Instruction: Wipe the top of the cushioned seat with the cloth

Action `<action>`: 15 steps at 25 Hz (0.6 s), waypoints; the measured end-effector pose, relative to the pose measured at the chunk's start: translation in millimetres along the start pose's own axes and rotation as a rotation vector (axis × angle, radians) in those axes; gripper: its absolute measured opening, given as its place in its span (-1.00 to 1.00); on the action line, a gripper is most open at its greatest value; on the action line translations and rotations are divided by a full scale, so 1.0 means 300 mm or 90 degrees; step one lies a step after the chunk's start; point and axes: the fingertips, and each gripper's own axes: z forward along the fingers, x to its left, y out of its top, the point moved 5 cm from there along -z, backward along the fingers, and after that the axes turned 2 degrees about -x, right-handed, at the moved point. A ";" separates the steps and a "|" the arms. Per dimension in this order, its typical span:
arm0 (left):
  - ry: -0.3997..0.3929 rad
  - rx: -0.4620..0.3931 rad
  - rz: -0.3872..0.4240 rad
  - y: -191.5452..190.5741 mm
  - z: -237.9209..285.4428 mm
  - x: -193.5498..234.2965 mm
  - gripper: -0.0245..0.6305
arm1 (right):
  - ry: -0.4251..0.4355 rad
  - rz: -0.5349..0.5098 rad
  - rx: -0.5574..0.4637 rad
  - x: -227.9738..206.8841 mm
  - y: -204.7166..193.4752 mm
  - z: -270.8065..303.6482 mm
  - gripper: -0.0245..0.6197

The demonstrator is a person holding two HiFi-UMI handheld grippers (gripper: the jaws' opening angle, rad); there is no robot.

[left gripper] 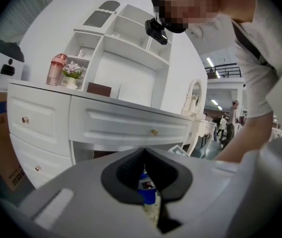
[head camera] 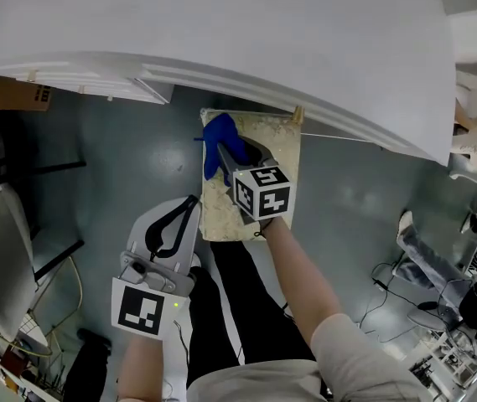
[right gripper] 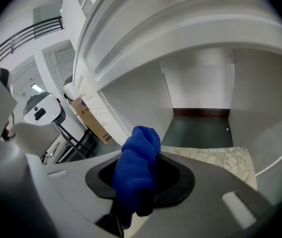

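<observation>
The cushioned seat (head camera: 221, 212) has a cream floral top and stands half under a white dressing table. My right gripper (head camera: 224, 147) is over the seat's far left part, shut on a blue cloth (head camera: 219, 141). In the right gripper view the cloth (right gripper: 138, 157) bunches up between the jaws, with the seat top (right gripper: 220, 160) just beyond. My left gripper (head camera: 191, 203) hangs left of the seat, beside the person's leg, shut with nothing in it. Through the slit of the left gripper (left gripper: 144, 152) a bit of blue cloth (left gripper: 146, 190) shows.
The white dressing table (head camera: 221, 23) overhangs the seat's far end; its drawer has a gold knob (left gripper: 154, 132). A cardboard box (head camera: 3, 92) and a white chair (head camera: 3, 241) stand at left. Cables and gear (head camera: 427, 296) lie at right on the grey floor.
</observation>
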 end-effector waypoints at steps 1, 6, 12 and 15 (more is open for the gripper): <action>-0.002 0.002 0.001 -0.004 0.000 -0.002 -0.93 | 0.001 -0.003 0.004 0.001 -0.002 0.015 -0.52; -0.006 0.012 0.003 -0.020 0.000 -0.006 -0.93 | -0.007 -0.028 0.050 -0.012 -0.027 0.094 -0.47; 0.006 0.013 -0.005 -0.021 -0.003 0.007 -0.93 | -0.056 -0.078 0.107 -0.032 -0.045 0.132 -0.51; 0.005 0.006 -0.002 -0.014 0.004 0.000 -0.93 | -0.060 -0.089 0.122 -0.040 -0.048 0.129 -0.55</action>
